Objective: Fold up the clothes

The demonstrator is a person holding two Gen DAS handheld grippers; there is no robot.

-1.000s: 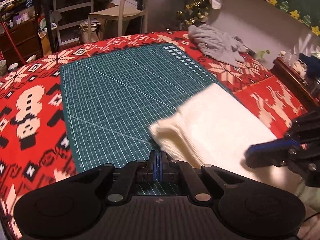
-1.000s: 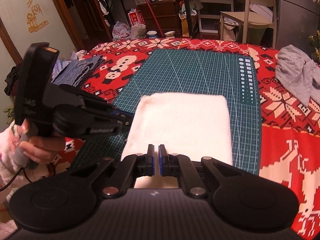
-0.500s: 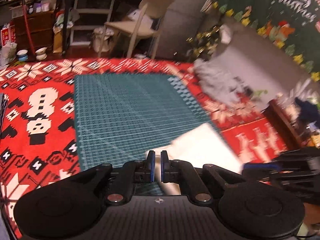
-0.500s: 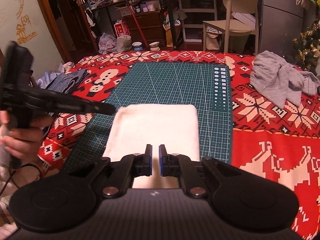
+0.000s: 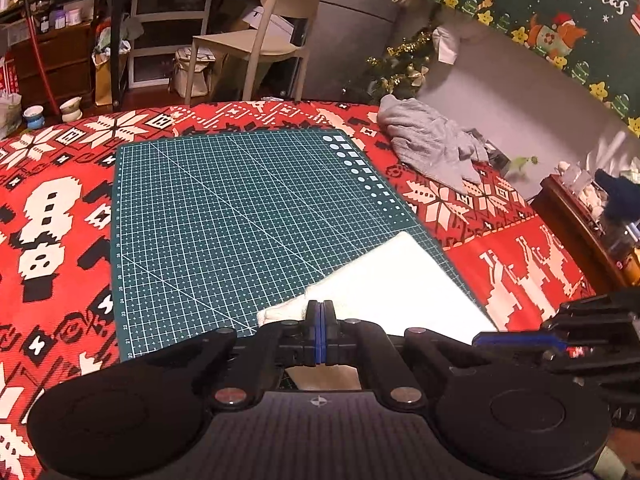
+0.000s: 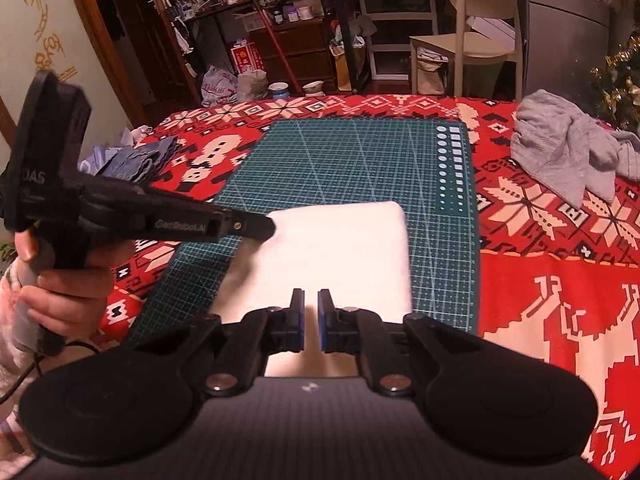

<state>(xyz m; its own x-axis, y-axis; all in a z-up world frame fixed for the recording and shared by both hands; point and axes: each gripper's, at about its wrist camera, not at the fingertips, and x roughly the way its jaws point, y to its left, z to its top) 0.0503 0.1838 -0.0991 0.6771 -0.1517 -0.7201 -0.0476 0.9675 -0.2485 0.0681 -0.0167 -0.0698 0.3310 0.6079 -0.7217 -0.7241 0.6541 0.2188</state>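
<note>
The white garment [image 6: 334,252] sits as a neat folded rectangle on the green cutting mat [image 6: 352,160], close to the mat's near edge and right-hand side, on the red patterned cloth covering the bench [image 6: 560,280]. The left gripper [image 5: 319,320] has its jaws pressed together, blue pads meeting; a crumpled white corner lies right at their tips, but whether any fabric is pinched between them I cannot tell. From the right wrist view, the left gripper [image 6: 260,227] reaches in at the garment's far left corner. The right gripper [image 6: 311,316] hovers at the garment's near edge with jaws parted by a narrow gap, gripping nothing.

My read: this piece looks essentially folded, and we're at the finishing touch, squaring a corner or getting ready to shift it off the mat. A stack of blue-grey cloth [image 6: 132,160] lies by the bench's left edge, quite possibly the finished pile. Over at the far right corner a rumpled grey garment [image 6: 568,152] waits unfolded.

The next move calls for a firm grip on both sides of the white bundle so the layers stay stacked, then carrying it aside and fetching the grey one.
</note>
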